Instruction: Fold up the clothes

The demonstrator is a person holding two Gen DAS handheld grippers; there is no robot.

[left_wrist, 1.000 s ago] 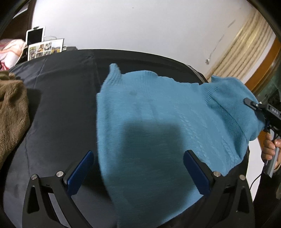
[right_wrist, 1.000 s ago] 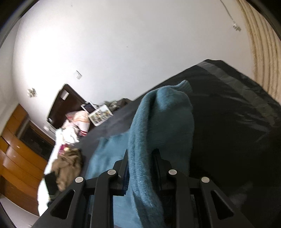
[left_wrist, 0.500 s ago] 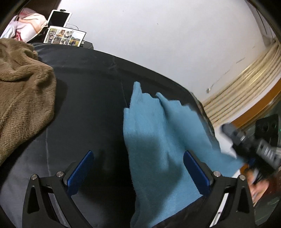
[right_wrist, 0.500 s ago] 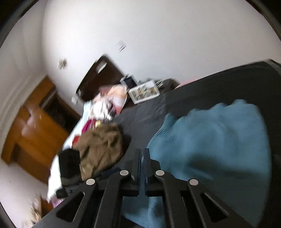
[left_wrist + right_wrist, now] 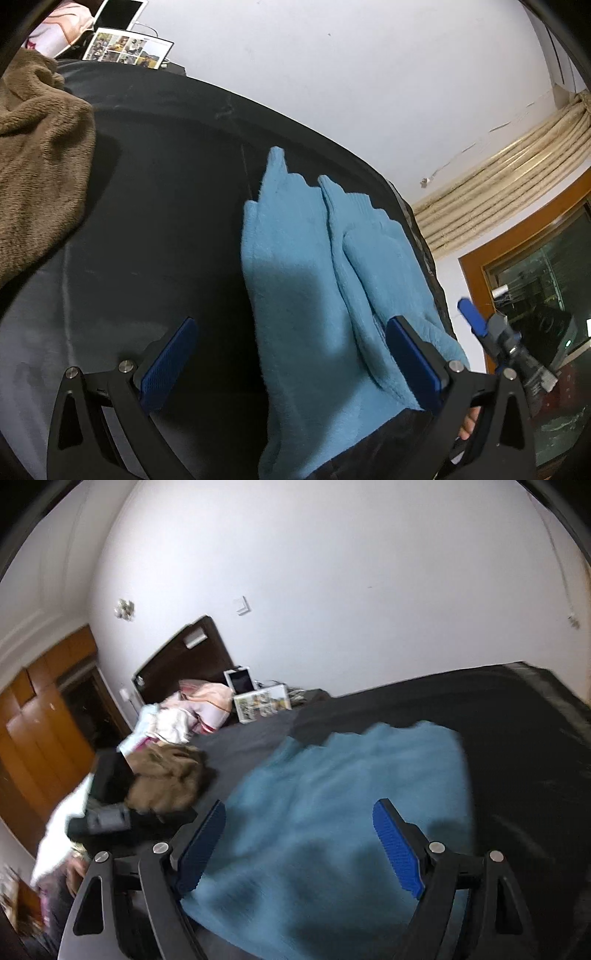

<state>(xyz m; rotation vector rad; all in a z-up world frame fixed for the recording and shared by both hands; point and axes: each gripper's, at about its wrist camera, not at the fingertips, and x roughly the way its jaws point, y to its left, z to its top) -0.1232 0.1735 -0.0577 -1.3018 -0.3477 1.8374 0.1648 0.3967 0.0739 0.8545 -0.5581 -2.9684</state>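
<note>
Dark bedspread [image 5: 155,229] carries the blue sweater [image 5: 306,295], folded lengthwise, under both pairs of fingers. My right gripper [image 5: 299,849] has just been opening, nothing between its jaws; my left gripper [image 5: 291,365] hovers wide too, ready to regrasp.

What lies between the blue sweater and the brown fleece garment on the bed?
Only bare black bedcover separates the blue sweater from the brown fleece garment, clearest in the left wrist view.

Blue sweater [image 5: 299,295], apparently folded, on bed

White wall [image 5: 351,590], dark headboard [image 5: 177,664], wooden wardrobe [image 5: 40,716], window [image 5: 535,273], maybe a curtain [image 5: 498,184].
</note>
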